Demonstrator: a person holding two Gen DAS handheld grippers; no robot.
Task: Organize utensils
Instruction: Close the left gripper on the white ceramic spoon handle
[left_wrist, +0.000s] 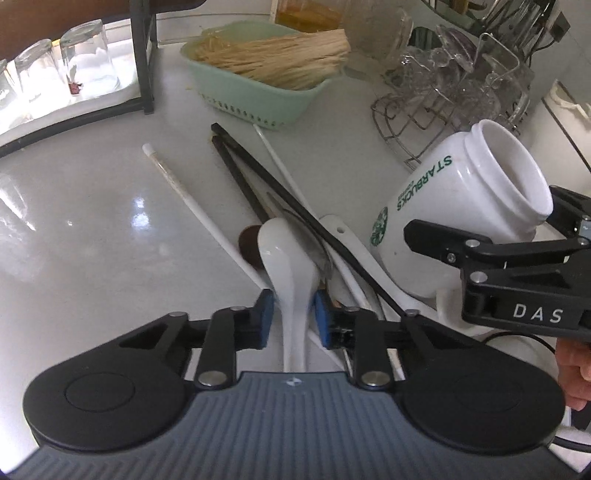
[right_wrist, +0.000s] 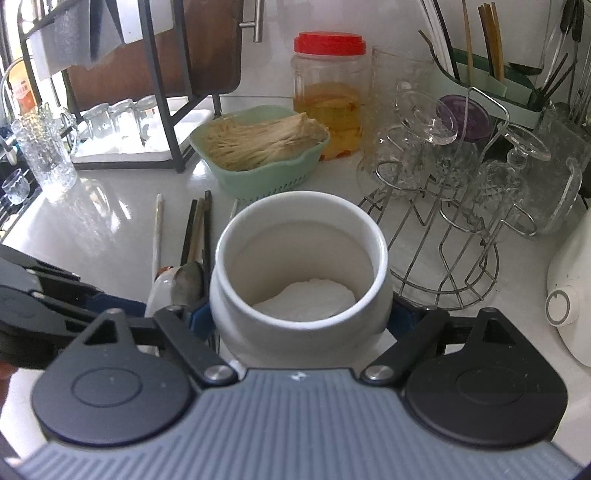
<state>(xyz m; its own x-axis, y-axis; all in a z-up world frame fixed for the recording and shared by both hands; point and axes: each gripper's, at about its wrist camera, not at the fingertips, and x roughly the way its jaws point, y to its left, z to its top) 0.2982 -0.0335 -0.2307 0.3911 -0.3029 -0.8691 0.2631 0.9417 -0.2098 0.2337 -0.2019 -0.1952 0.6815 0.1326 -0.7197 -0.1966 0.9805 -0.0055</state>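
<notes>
Right tool (right_wrist: 299, 314) sat closest, its blue pads clamped on either side of the white Starbucks mug (right_wrist: 300, 275), which was held tilted, mouth open toward the lens, empty inside. Left tool (left_wrist: 293, 314) was drawn in narrow about the handle of a white ceramic spoon (left_wrist: 290, 266); both blue pads looked to be pressing on it. White worktop (left_wrist: 92, 221) carried everything. Wire glass rack (right_wrist: 436, 243) stood to the right with upturned glasses. Mint-green basket (left_wrist: 258, 92) of dry noodles sat behind the utensils; a red-lidded jar (right_wrist: 328, 92) stood behind that. Loose utensils lay in a heap just left of the mug: black chopsticks (left_wrist: 280, 195) crossing over white chopsticks (left_wrist: 192, 206), a metal spoon (right_wrist: 188, 282), a dark wooden spoon (left_wrist: 249, 243) part-hidden beneath.
</notes>
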